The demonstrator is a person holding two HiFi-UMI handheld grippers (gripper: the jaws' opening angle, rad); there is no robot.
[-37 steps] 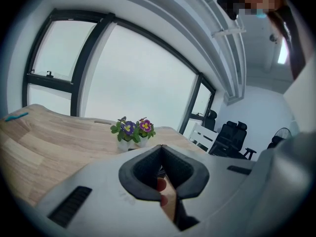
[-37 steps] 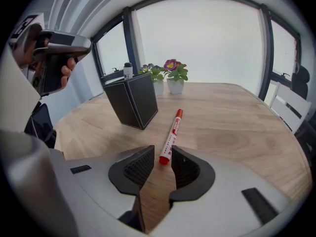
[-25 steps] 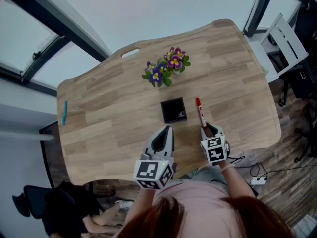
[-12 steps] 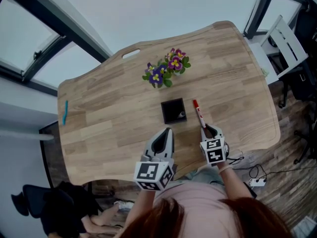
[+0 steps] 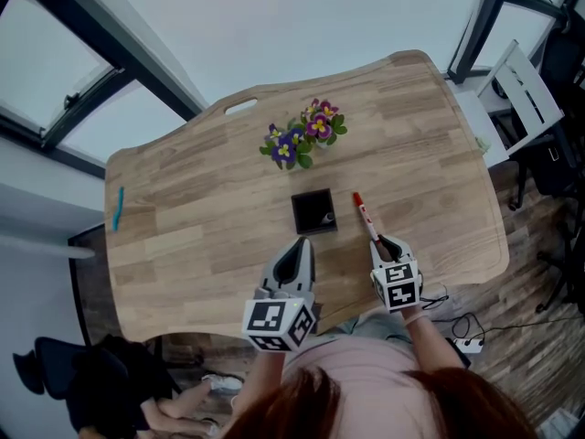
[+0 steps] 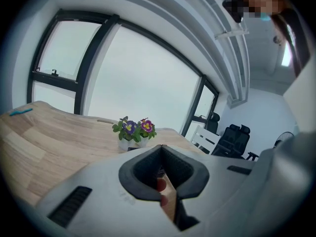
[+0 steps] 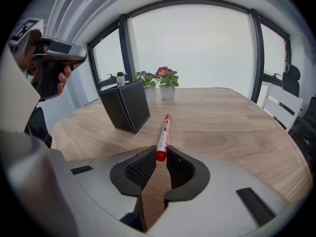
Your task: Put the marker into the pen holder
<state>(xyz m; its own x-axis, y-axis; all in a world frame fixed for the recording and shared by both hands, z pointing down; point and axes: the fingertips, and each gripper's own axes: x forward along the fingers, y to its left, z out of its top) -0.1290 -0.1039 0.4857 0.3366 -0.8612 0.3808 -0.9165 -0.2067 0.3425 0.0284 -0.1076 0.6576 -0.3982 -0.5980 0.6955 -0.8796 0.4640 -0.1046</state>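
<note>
While the marker (image 5: 365, 216) is pinched at its rear end by the right claw (image 5: 382, 243), it has not gone into the pen holder (image 5: 313, 212): it sits just right of the holder, outside it, with its red cap pointing away from the person. In the right gripper view the right claw (image 7: 160, 157) has its jaws drawn almost together, both pads pressed against the marker's (image 7: 164, 132) red butt, and the barrel runs forward low over the wooden surface (image 7: 232, 132); whether the far tip rests on the wood cannot be told. From that view the pen holder (image 7: 126, 105), a black square box standing upright, lies ahead and left of the marker, apart from it. The left claw (image 5: 302, 243) hovers just on the person's side of the holder, its jaws meeting at the tips with nothing between them, as the left gripper view (image 6: 161, 147) confirms. Beyond the holder, on its far side, stands a small pot of purple and pink flowers (image 5: 302, 135). Well to the holder's left, near the edge of the surface (image 5: 201, 199), lies a thin blue object (image 5: 117, 208).
</note>
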